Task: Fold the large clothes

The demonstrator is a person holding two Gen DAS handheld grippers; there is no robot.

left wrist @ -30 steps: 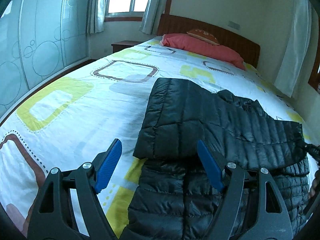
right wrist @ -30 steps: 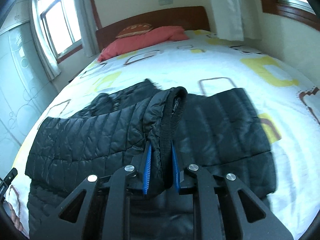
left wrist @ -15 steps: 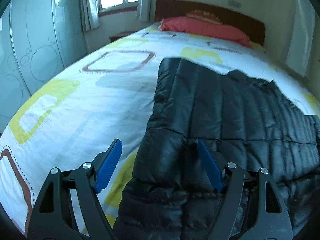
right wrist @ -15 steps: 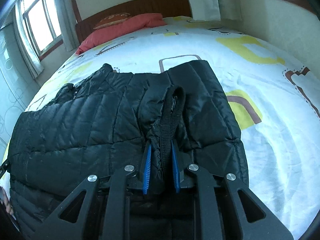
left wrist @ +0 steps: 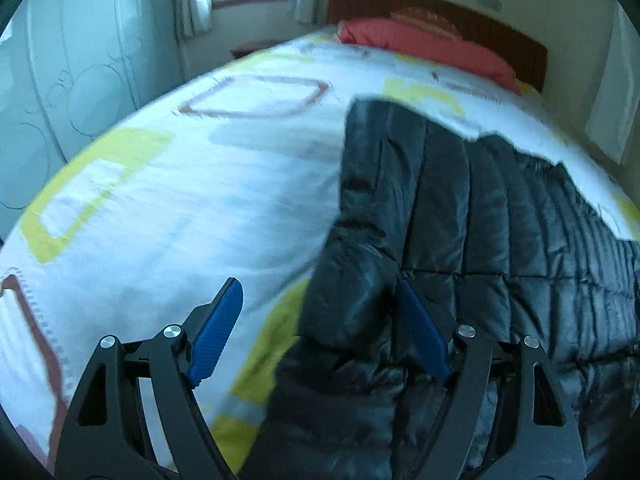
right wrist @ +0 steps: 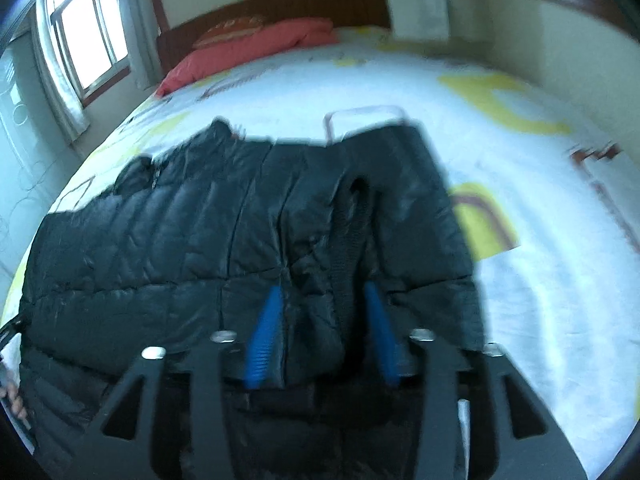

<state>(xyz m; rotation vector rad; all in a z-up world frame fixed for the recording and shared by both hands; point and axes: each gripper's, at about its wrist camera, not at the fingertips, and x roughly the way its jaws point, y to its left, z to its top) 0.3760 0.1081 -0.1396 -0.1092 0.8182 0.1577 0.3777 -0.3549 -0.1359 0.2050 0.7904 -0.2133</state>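
**A:** Where does your jacket (left wrist: 500,240) lie?

**B:** The black quilted jacket is spread across the near part of the bed (left wrist: 208,200), on the white cover with its yellow and brown squares. One layer is folded over another, and the folded edge runs across in front of both your grippers.

**A:** And your left gripper (left wrist: 316,332)?

**B:** It stands wide. Its left blue pad hangs over the bare cover, its right pad sits at the jacket's padded corner, and that corner bulges into the gap (no squeeze that I can make out).

**A:** Your right gripper (right wrist: 324,336)?

**B:** Its jaws are opening. A bunched ridge of the jacket with its ribbed black hem (right wrist: 352,232) stands between the blue pads, and there is space at each side of it, though this view is blurred.

**A:** What lies beyond?

**B:** A red pillow (right wrist: 248,52) against the wooden headboard (right wrist: 280,4), a curtained window (right wrist: 88,36) to the left.
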